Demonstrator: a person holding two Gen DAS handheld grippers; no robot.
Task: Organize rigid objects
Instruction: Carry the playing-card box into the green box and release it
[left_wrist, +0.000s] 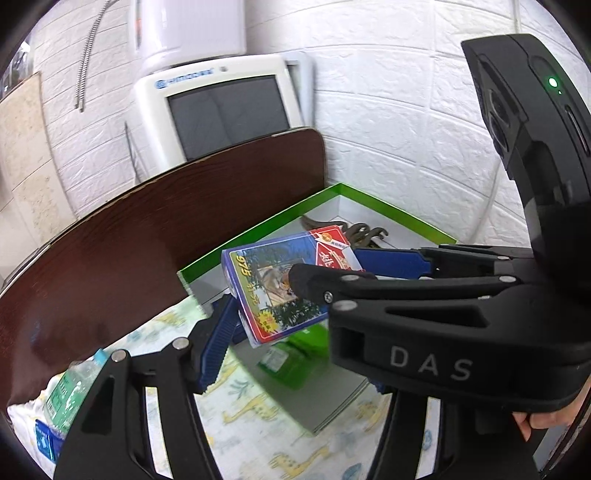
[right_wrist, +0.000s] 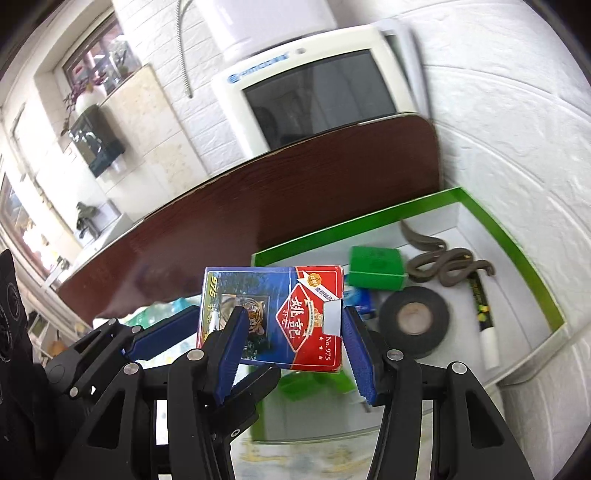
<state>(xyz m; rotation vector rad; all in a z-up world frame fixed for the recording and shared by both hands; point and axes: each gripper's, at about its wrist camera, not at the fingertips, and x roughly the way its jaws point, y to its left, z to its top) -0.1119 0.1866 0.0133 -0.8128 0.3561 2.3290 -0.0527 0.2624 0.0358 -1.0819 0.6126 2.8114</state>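
Blue-padded fingers of the right gripper (right_wrist: 291, 345) pinch a blue and red cardboard playing-card box (right_wrist: 273, 314) across its width, holding it raised above the near edge of a green-rimmed white tray (right_wrist: 517, 254). From the left, the left gripper (left_wrist: 291, 286) pinches the same box. A black tape roll (right_wrist: 413, 317) lies in the tray.

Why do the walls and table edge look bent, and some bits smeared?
Left wrist view: the lens bows the table edge, and the green box below the card pack is smeared. Right wrist view: the tray rim curves, the monitor edges are streaked, and the tape roll is soft.
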